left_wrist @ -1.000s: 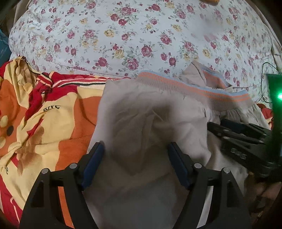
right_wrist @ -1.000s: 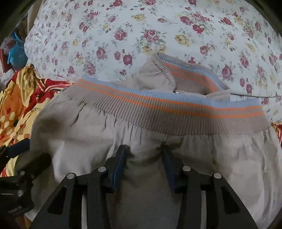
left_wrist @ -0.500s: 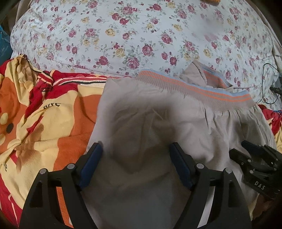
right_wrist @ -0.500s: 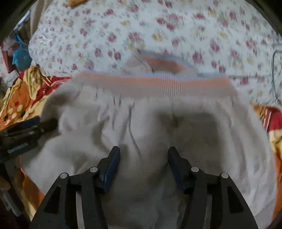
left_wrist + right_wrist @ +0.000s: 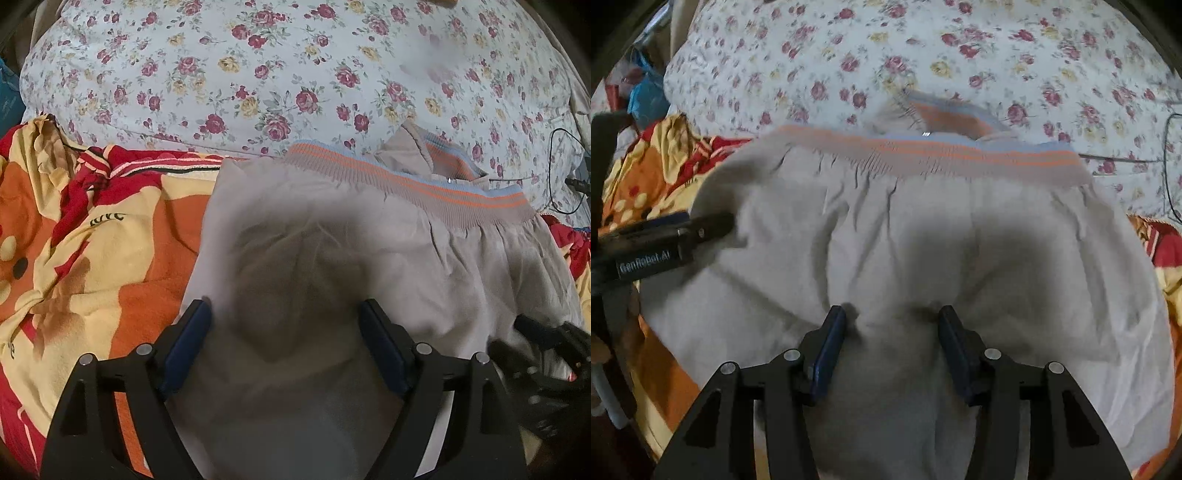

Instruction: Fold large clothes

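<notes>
Both grippers are pointing steeply down over the beige jacket (image 5: 424,258), which is lying spread on the orange blanket (image 5: 122,266), its striped ribbed hem (image 5: 424,188) lying toward the floral quilt (image 5: 295,66). The left gripper (image 5: 284,332) is hovering over the jacket's left part, fingers wide and opening further, cloth under them but not pinched. The right gripper (image 5: 892,334) is sitting over the jacket's middle, fingers at medium gap and closing; their tips are pushing into the fabric, with a small ridge of cloth bunching between them, pads (image 5: 831,343) not pressing it. A black cable (image 5: 554,173) is lying on the quilt at right.
</notes>
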### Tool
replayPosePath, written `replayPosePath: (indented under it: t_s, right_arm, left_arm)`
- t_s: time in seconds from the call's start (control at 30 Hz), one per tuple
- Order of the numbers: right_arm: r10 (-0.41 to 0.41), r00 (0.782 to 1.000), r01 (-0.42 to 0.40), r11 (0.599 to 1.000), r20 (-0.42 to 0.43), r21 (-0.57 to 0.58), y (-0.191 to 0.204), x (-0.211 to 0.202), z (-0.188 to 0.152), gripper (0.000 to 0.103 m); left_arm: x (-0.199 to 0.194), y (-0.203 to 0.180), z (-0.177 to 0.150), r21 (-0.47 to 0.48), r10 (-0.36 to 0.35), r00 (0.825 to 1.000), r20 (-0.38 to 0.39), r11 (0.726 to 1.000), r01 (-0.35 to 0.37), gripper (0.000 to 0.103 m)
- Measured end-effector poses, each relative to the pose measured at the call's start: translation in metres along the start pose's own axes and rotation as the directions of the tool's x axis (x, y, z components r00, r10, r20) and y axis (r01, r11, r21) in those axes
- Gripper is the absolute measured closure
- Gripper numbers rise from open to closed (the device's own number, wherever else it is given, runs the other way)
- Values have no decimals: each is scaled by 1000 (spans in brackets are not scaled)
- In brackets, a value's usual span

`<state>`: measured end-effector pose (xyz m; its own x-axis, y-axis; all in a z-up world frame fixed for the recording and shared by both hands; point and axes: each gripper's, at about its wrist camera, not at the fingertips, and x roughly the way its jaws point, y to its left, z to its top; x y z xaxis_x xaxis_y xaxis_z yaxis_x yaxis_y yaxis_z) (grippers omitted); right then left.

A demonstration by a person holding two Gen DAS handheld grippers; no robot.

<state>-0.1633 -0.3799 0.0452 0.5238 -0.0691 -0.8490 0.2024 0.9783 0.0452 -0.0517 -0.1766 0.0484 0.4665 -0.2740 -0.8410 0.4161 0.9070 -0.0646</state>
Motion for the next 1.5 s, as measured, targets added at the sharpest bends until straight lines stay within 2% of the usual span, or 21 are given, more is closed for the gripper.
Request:
replayPosePath:
  t_s: [0.07,0.13,0.23,0.3,0.43,0.5,0.57,0.67,0.73,0.8,0.87,0.93,1.0,1.07,1.1,1.17,1.23,1.33,1.4,1.5]
  right_arm:
    - [-3,1000,3,1000,18,16,0,-18,5,49]
    - [-47,998,46,999,45,16,0,-35,5,48]
    - [-106,993,103,994,59,47,-2,-56,6,37]
    - [-124,991,119,989,55,84,-3,-64,4,36]
    - [-109,993,101,987,55,128,-4,-67,3,36]
    - [-92,994,84,987,55,137,-5,-63,3,36]
    - [-55,998,49,990,44,131,-6,-53,8,36]
    - [-24,998,19,996,53,92,-6,-37,20,37]
    - [-10,998,6,998,60,70,-6,-27,26,37]
    - [23,997,-27,998,73,54,-7,-17,27,36]
    - [68,995,-72,996,78,46,-11,-10,23,36]
    - [99,993,-102,994,69,43,-15,-2,15,36]
    - [110,993,-112,993,54,37,-17,4,12,36]
    - [117,991,-118,993,62,22,-20,5,12,36]
    - [114,991,-116,993,65,23,-22,5,12,36]
    - [115,990,-119,992,80,39,-27,4,16,36]
    - [125,988,-131,989,90,70,-33,4,19,36]
    - [142,986,-151,983,91,107,-41,4,19,36]
    - [145,985,-155,981,91,114,-42,5,19,36]
    - [132,986,-143,985,104,100,-40,6,20,36]
  left_arm:
    - [-2,1,-2,-3,-7,1000,1,1000,7,20]
    - [-5,2,-3,-1,-15,1000,-3,1000,15,20]
    - [-18,8,-2,-11,-60,998,-8,998,59,20]
    - [-27,15,-2,-31,-91,996,-1,995,91,20]
    - [-37,38,0,-135,-186,983,-1,974,184,20]
    - [-34,52,0,-188,-210,978,-12,961,204,20]
    - [-28,65,0,-219,-215,976,-30,954,203,20]
    - [-16,86,-3,-290,-181,982,-57,944,158,19]
    - [-6,96,-2,-359,-207,976,-65,918,170,19]
    - [8,98,-1,-409,-271,961,-54,884,226,19]
    - [18,91,0,-403,-290,955,-64,883,241,19]
    - [19,80,3,-371,-276,960,-37,896,244,19]
    - [19,70,7,-346,-310,950,-24,894,283,19]
    - [25,56,9,-315,-356,933,-55,893,322,19]
    - [27,49,9,-292,-351,934,-70,902,317,19]
    - [28,40,12,-233,-308,949,-71,930,285,19]
    - [27,44,13,-249,-318,945,-77,924,291,19]
    - [25,56,11,-319,-344,937,-58,896,309,19]
    - [32,52,8,-308,-355,931,-81,898,315,19]
    - [30,40,5,-242,-349,932,-92,916,319,19]
